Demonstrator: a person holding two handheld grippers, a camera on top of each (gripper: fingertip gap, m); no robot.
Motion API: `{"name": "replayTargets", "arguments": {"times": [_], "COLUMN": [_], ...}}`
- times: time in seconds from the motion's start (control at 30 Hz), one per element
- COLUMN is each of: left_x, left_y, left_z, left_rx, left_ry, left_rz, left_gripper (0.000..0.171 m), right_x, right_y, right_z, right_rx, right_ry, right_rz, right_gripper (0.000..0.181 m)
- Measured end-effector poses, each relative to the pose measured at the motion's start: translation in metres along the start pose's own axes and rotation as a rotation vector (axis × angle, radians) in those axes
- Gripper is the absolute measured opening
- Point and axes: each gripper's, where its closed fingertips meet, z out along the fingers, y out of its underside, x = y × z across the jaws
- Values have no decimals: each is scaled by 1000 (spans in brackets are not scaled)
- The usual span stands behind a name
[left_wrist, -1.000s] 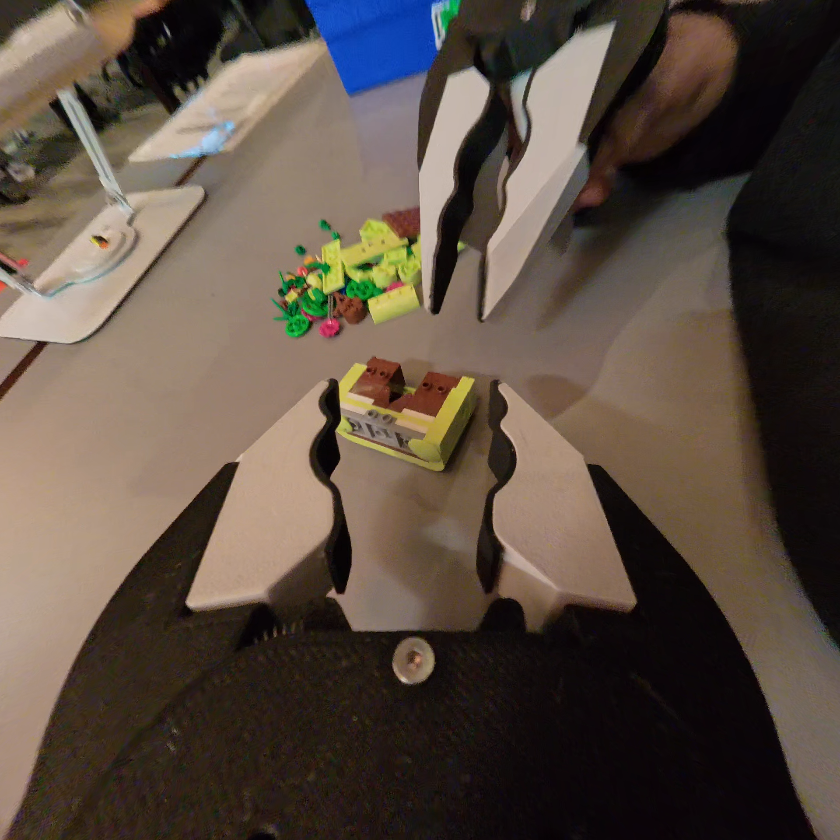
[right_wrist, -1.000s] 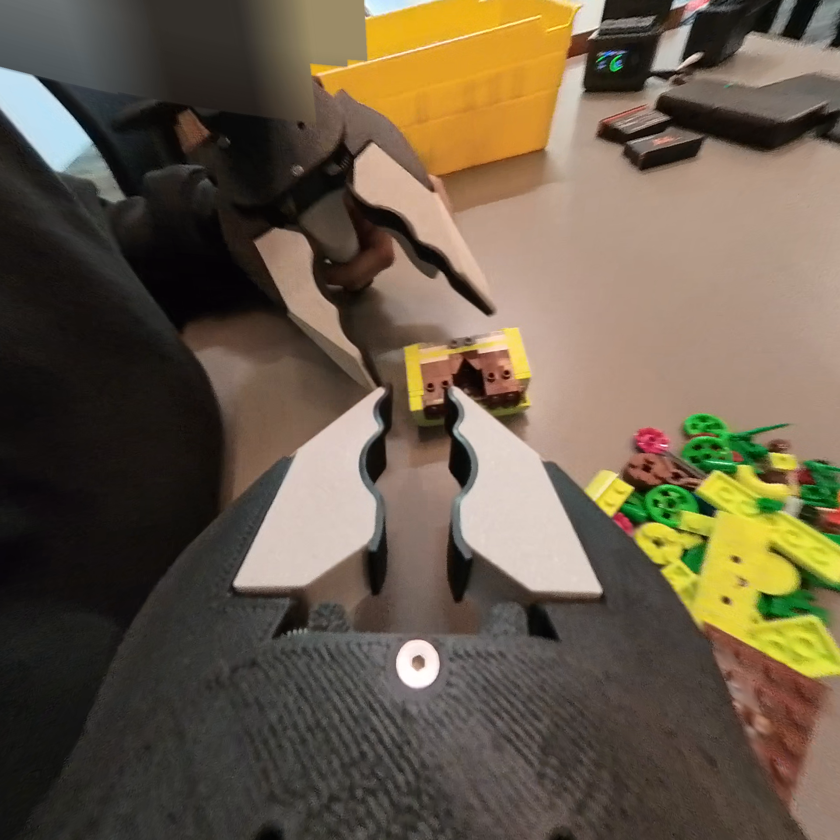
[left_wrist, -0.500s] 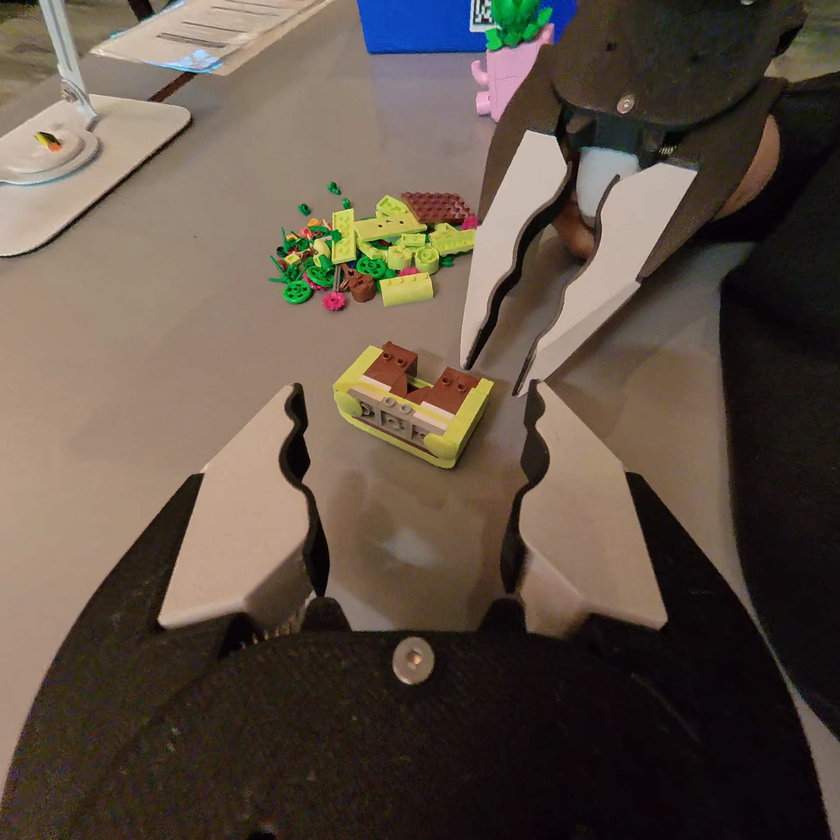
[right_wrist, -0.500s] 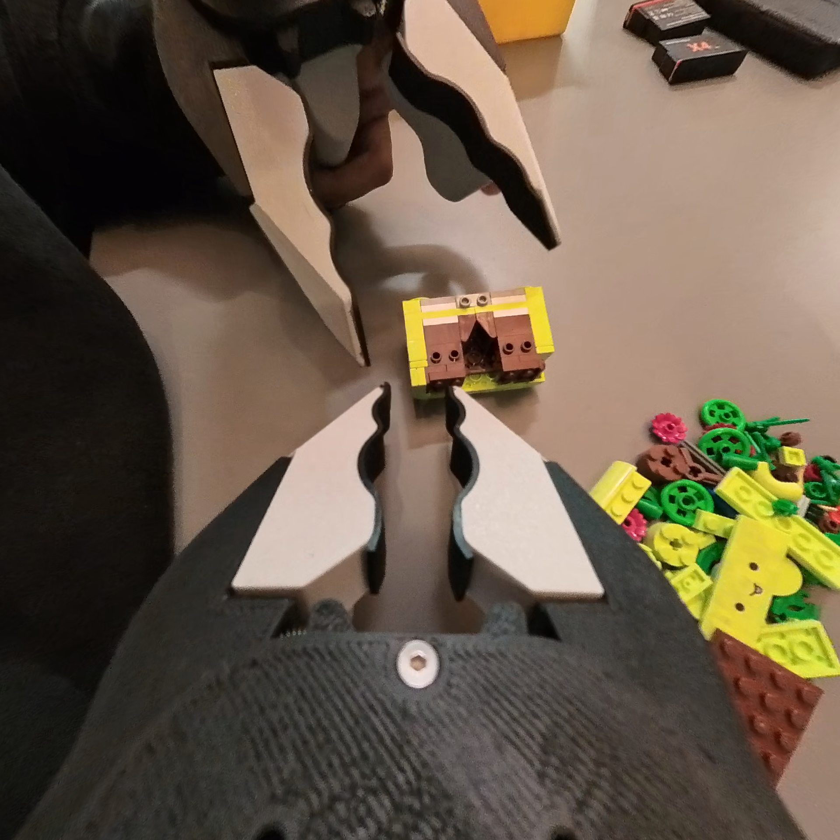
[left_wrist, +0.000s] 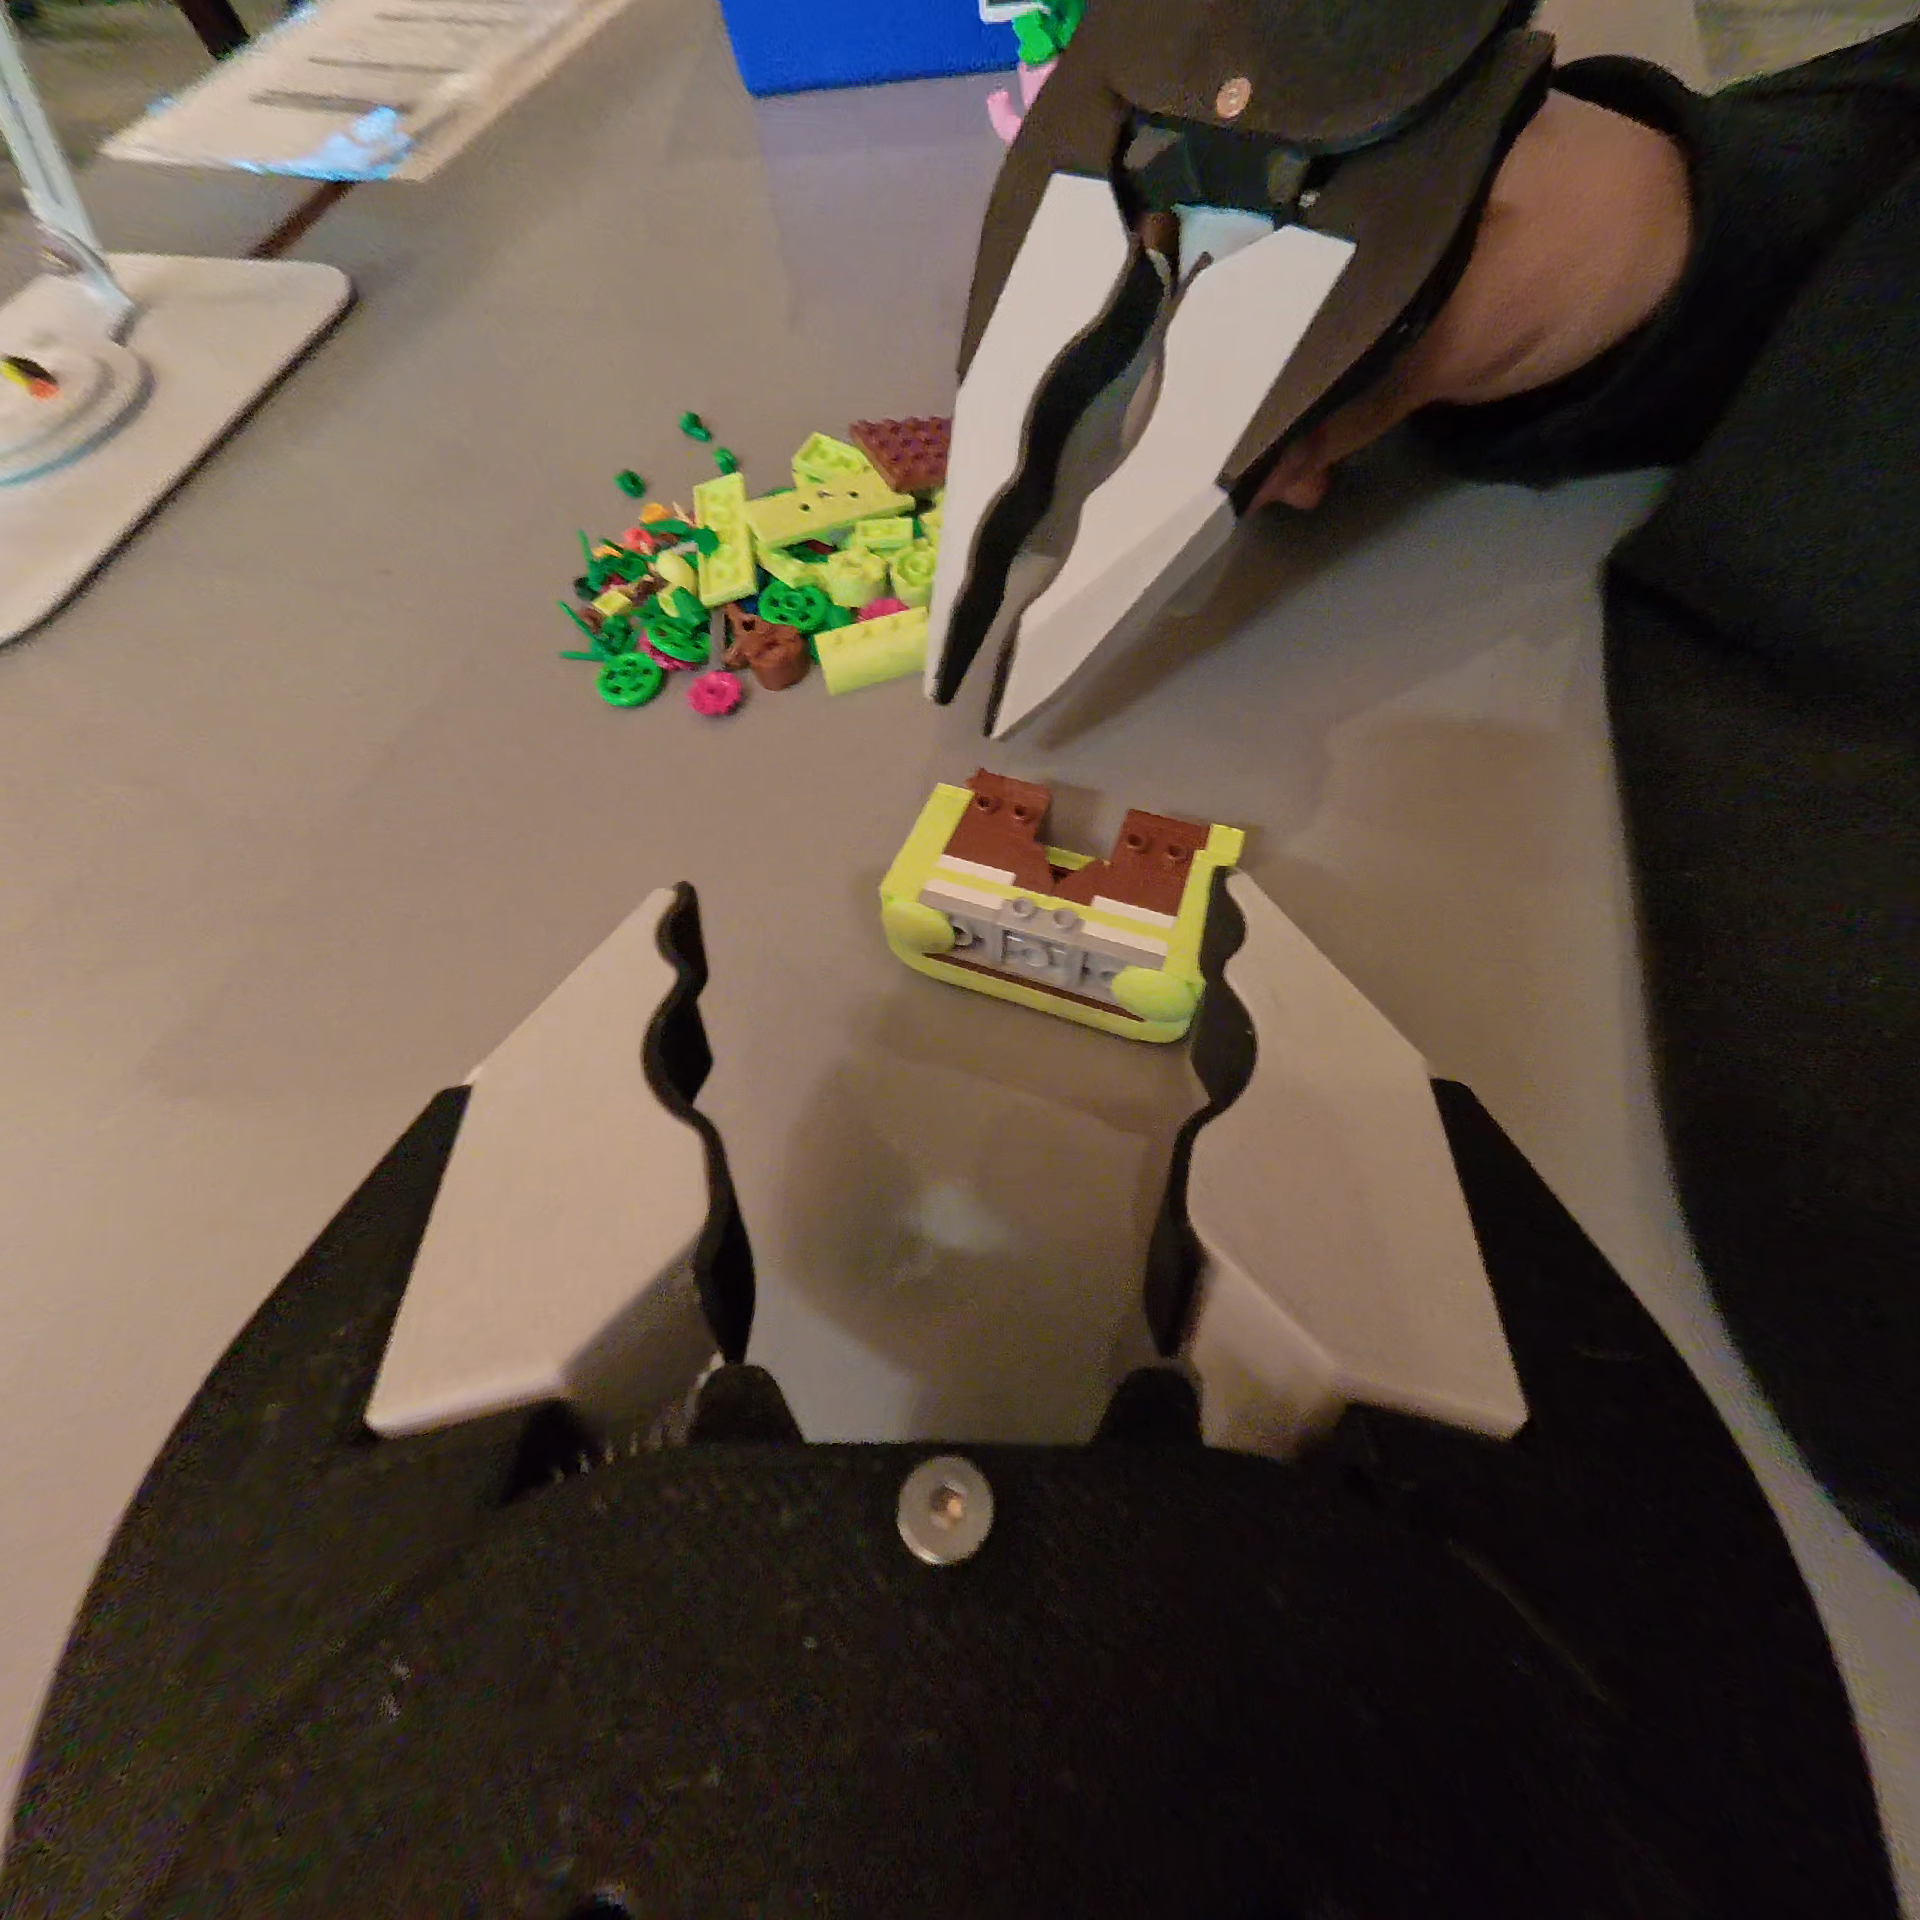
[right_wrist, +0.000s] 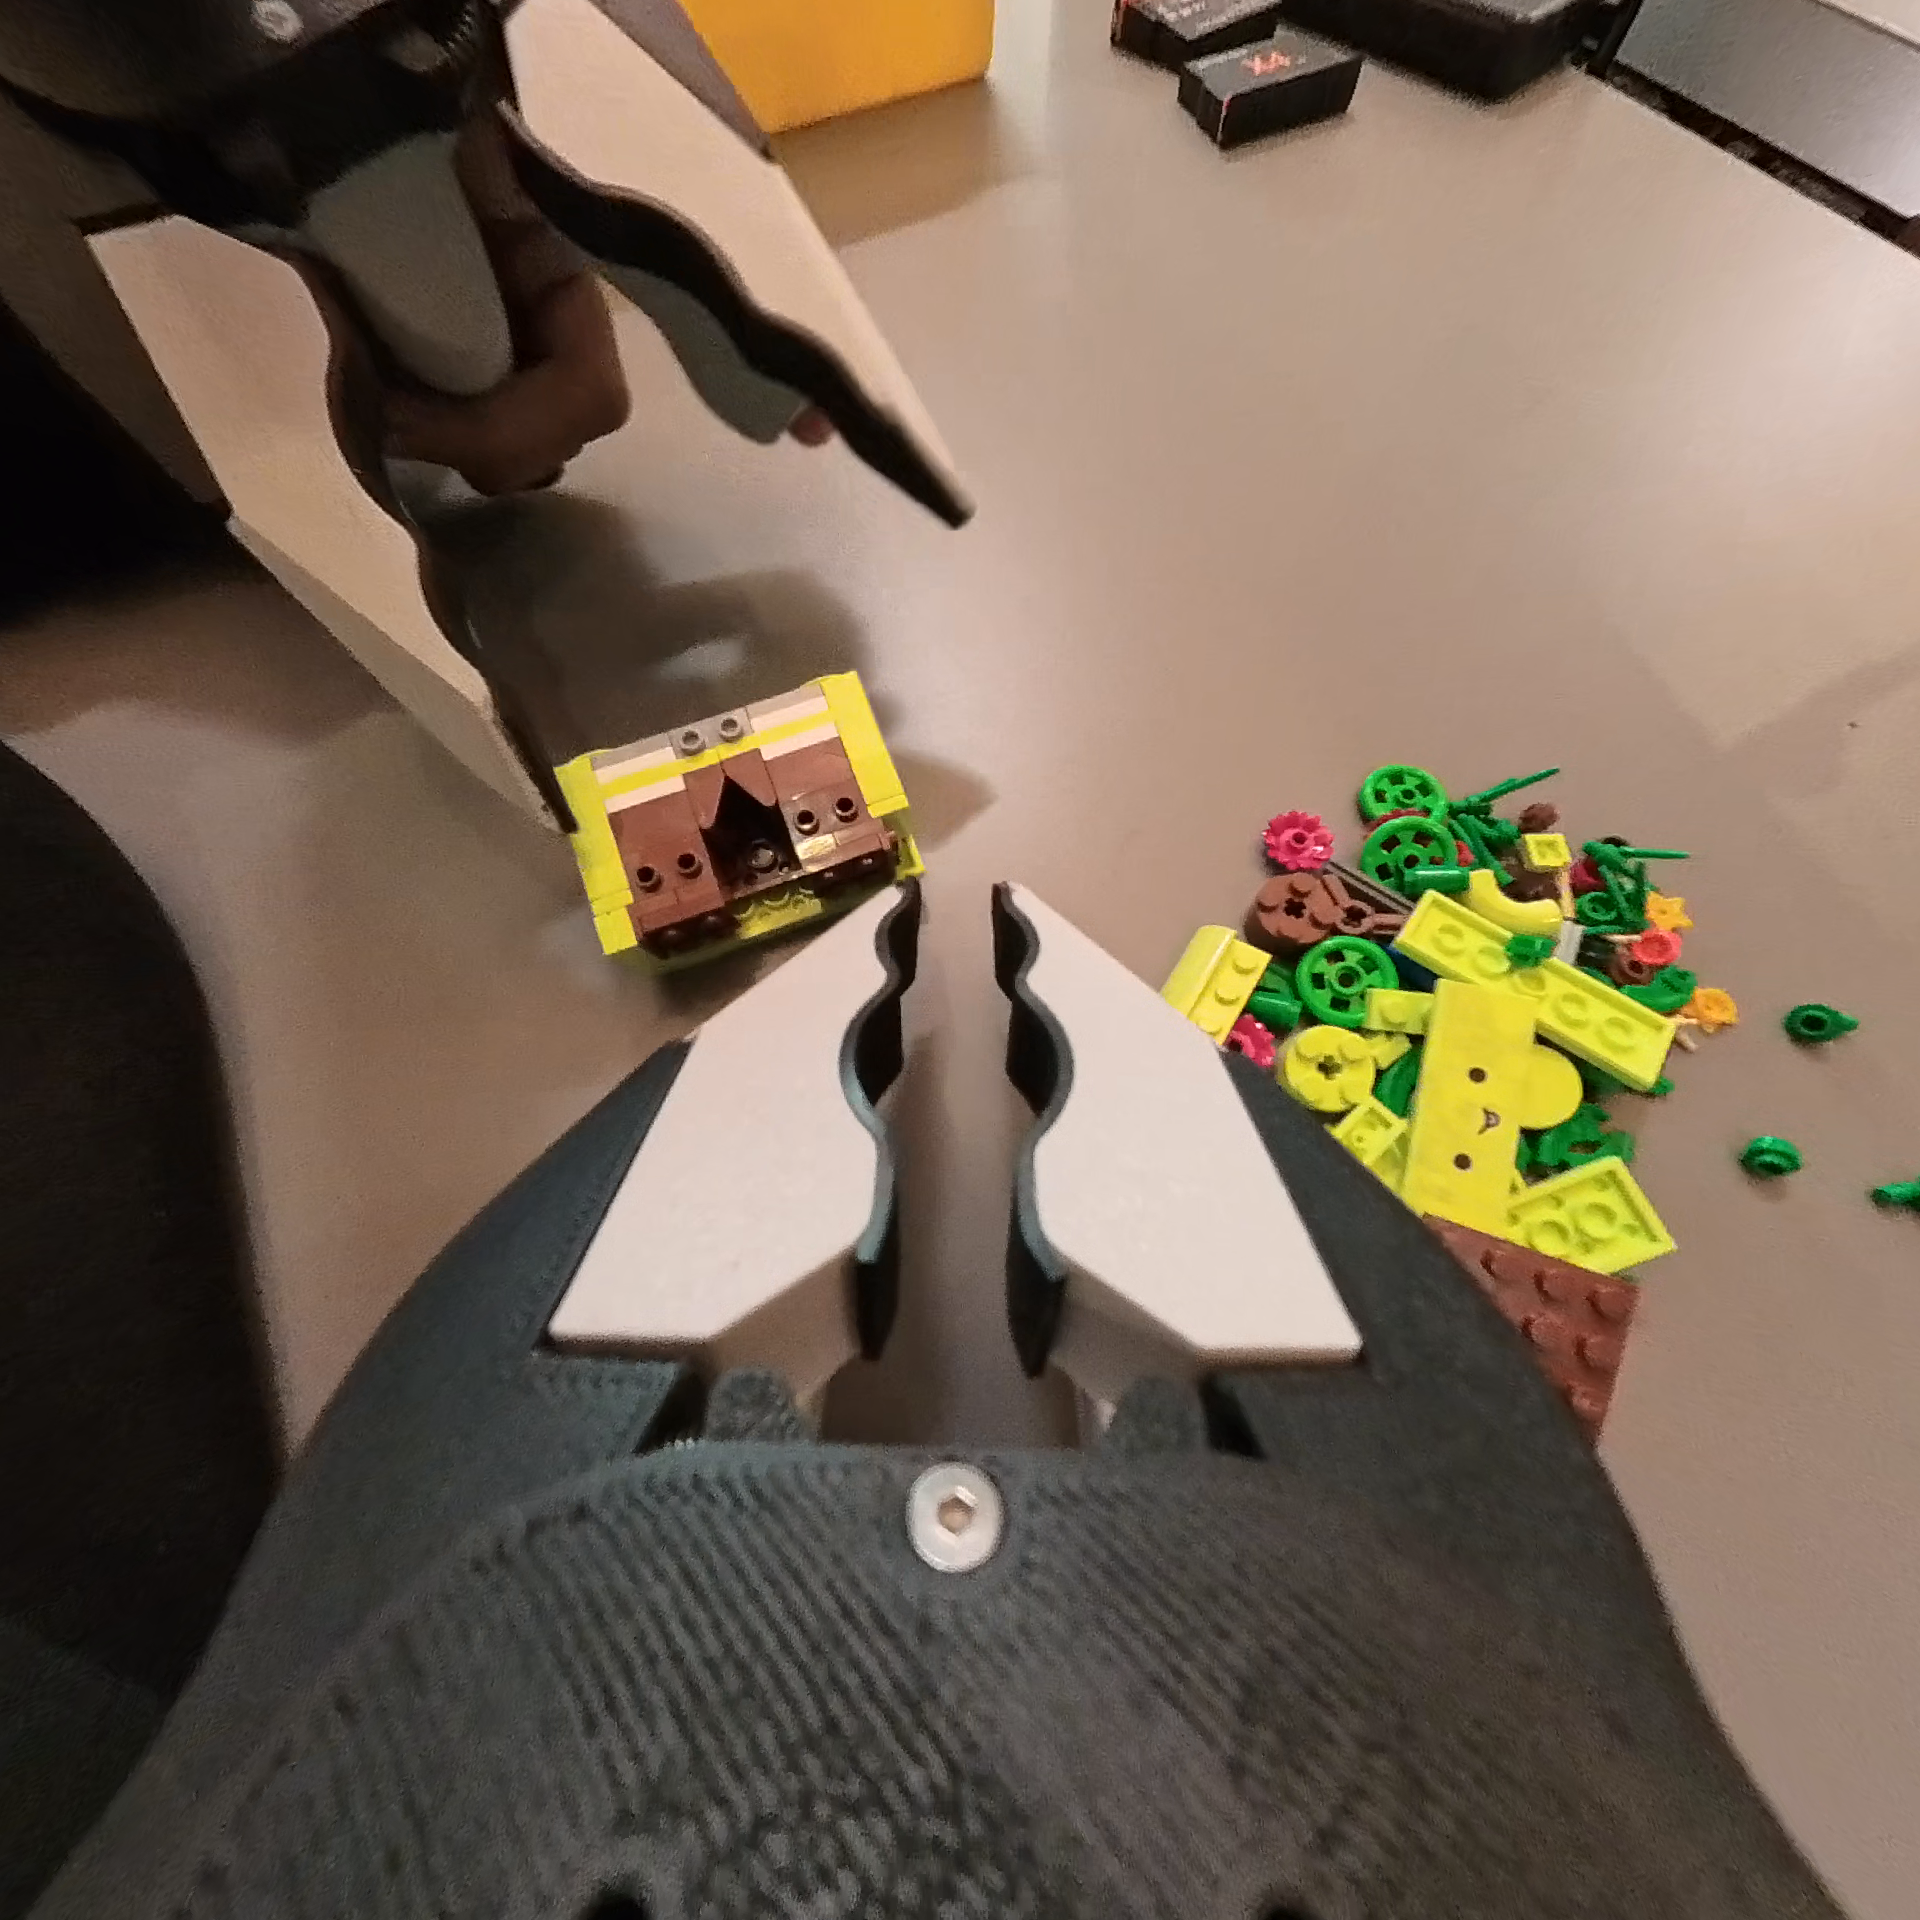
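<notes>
From my left hand-held gripper (left_wrist: 951, 904) I see the small lime-green and brown brick-built block with a grey studded strip on its near face (left_wrist: 1060, 914) sitting on the grey desk (left_wrist: 312, 935), just ahead and off to the right of my centre line. The jaws stand wide apart and hold nothing; the right fingertip is at the block's right end, touching it or nearly so, while the left fingertip is well clear of its other end. The block's long axis runs across my view, roughly crosswise to the fingers.

From the right hand-held gripper (right_wrist: 956, 899) the same block (right_wrist: 732, 831) lies just ahead and to the left, its near corner right beside my left fingertip; I cannot tell whether they touch. These jaws are only a narrow gap apart and empty. To the right lies the loose heap of lime, green, brown and pink plastic bricks and wheels (right_wrist: 1455, 1008).

I judge both grippers about equally close to the block, one from each side, the left one better opened to span it.
</notes>
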Motion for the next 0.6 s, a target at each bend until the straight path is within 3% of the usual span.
{"name": "replayTargets", "arguments": {"times": [0.1,0.3,0.5,0.6], "left_x": [6,25,29,27], "left_y": [0,11,20,20], "left_z": [4,16,22,22], "left_rx": [-1,-102,-173,-172], "left_ry": [43,201,203,177], "left_rz": [20,32,71,82], "left_gripper": [106,108,74,75], "right_x": [-1,-5,1,4], "right_y": [-3,-6,-7,-8], "right_z": [-2,-6,-14,-17], "right_rx": [23,53,82,101], "right_ry": [-15,-32,-17,-15], "right_rz": [-1,-19,11,30], "right_gripper": [13,12,12,12]}}
